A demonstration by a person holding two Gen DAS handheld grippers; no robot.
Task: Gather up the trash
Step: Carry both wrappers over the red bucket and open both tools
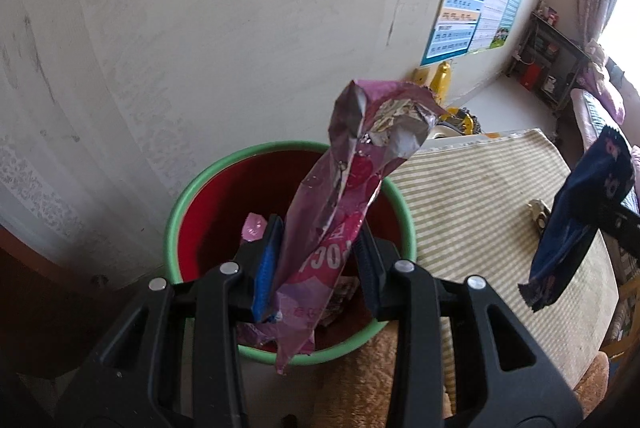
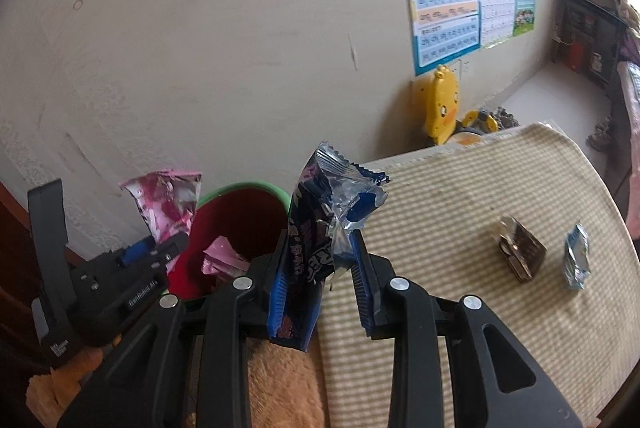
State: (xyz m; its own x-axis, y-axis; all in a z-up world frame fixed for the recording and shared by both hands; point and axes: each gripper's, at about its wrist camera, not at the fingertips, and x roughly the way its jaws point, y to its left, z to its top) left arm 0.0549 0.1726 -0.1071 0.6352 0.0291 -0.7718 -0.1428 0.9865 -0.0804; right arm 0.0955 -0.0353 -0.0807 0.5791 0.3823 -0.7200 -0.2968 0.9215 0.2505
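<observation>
A red bin with a green rim (image 1: 188,199) stands by the wall and holds several pink wrappers (image 1: 252,228); it also shows in the right wrist view (image 2: 244,187). My left gripper (image 1: 316,252) is above the bin, its jaws closed on a long pink wrapper (image 1: 340,187) that sticks upward. In the right wrist view the left gripper (image 2: 160,248) and its pink wrapper (image 2: 168,207) are at the left. My right gripper (image 2: 320,268) is shut on a dark blue wrapper (image 2: 320,220), beside the bin; it appears in the left wrist view (image 1: 580,224).
A striped mat (image 2: 460,195) covers the table, with a brown crumpled wrapper (image 2: 520,254) and a light blue wrapper (image 2: 576,262) on it at right. A yellow duck toy (image 2: 440,103) stands by the wall. A tan plush surface (image 2: 280,388) lies below the grippers.
</observation>
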